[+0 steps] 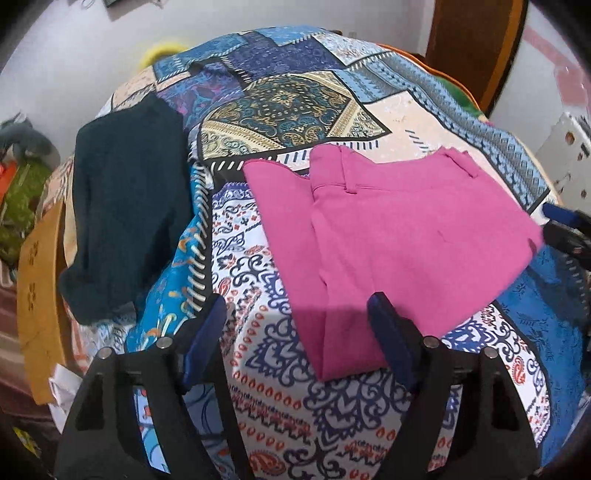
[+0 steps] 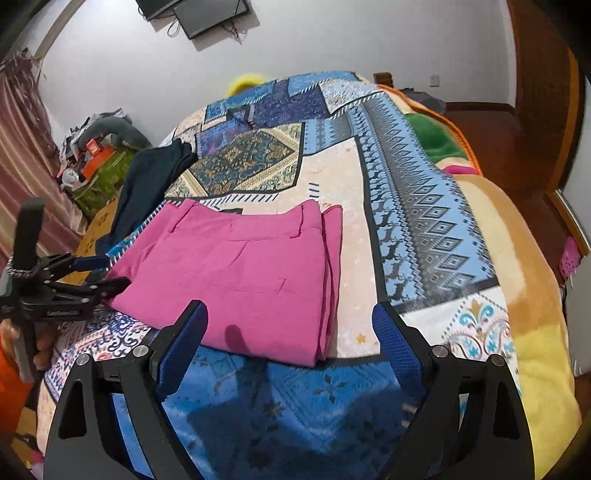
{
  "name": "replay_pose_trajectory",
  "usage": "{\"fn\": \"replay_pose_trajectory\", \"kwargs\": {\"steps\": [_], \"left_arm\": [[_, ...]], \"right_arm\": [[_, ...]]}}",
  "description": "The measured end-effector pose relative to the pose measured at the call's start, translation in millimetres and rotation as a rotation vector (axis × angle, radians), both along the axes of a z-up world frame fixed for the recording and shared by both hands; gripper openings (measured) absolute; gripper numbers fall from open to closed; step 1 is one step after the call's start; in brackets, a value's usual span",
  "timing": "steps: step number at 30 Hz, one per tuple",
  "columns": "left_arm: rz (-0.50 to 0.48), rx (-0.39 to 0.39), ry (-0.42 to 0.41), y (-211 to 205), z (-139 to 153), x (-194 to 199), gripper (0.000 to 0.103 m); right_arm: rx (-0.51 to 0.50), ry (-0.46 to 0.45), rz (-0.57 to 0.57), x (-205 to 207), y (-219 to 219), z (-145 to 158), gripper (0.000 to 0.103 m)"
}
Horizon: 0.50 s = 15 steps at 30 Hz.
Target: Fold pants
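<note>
folded pink pants (image 1: 384,236), both grippers' jaws wide, wall monitor (image 2: 207,14) only in right view

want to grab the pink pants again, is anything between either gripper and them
Nothing visible. The left gripper and the right gripper both hang open over the patterned bedspread right at the edge of the folded pink pants. The dark garment lies off to the side.

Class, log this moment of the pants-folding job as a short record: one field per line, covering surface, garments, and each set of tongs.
surface: patterned bedspread
main garment: pink pants, folded into a flat stack
other garment: dark garment, lying apart near the bed's edge
left tongs: open, holding nothing
right tongs: open, holding nothing
</note>
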<state>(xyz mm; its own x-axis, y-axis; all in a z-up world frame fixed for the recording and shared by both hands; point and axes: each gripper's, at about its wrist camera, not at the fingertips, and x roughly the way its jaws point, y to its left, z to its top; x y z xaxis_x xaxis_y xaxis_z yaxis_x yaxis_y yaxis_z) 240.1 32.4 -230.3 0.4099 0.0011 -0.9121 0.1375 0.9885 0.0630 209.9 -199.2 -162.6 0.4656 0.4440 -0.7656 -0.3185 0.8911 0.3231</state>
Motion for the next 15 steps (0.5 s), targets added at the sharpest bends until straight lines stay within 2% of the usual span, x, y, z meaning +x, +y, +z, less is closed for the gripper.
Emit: {"fn": "replay_pose_trajectory", "kwargs": {"steps": [1, 2, 4, 7, 9, 11, 15], "left_arm": [[0.007, -0.017, -0.001, 3, 1, -1, 0.074], [0.007, -0.034, 0.001, 5, 2, -3, 0.071], [-0.003, -0.055, -0.003, 8, 4, -8, 0.054], [-0.003, -0.062, -0.014, 10, 5, -16, 0.042], [0.005, -0.058, -0.023, 11, 6, -20, 0.040], [0.020, -0.061, -0.025, 14, 7, -23, 0.040], [0.052, -0.062, -0.024, 20, 7, -25, 0.041]], "right_arm": [[-0.013, 0.008, 0.015, 3, 1, -2, 0.074], [-0.025, 0.014, 0.028, 4, 3, -4, 0.071], [-0.049, 0.019, 0.065, 6, 7, -9, 0.057], [-0.056, 0.043, 0.120, 6, 10, -15, 0.041], [-0.076, 0.043, 0.141, 6, 11, -17, 0.036], [-0.099, 0.045, 0.154, 5, 11, -19, 0.026], [-0.127, 0.044, 0.151, 1, 13, -24, 0.023]]}}
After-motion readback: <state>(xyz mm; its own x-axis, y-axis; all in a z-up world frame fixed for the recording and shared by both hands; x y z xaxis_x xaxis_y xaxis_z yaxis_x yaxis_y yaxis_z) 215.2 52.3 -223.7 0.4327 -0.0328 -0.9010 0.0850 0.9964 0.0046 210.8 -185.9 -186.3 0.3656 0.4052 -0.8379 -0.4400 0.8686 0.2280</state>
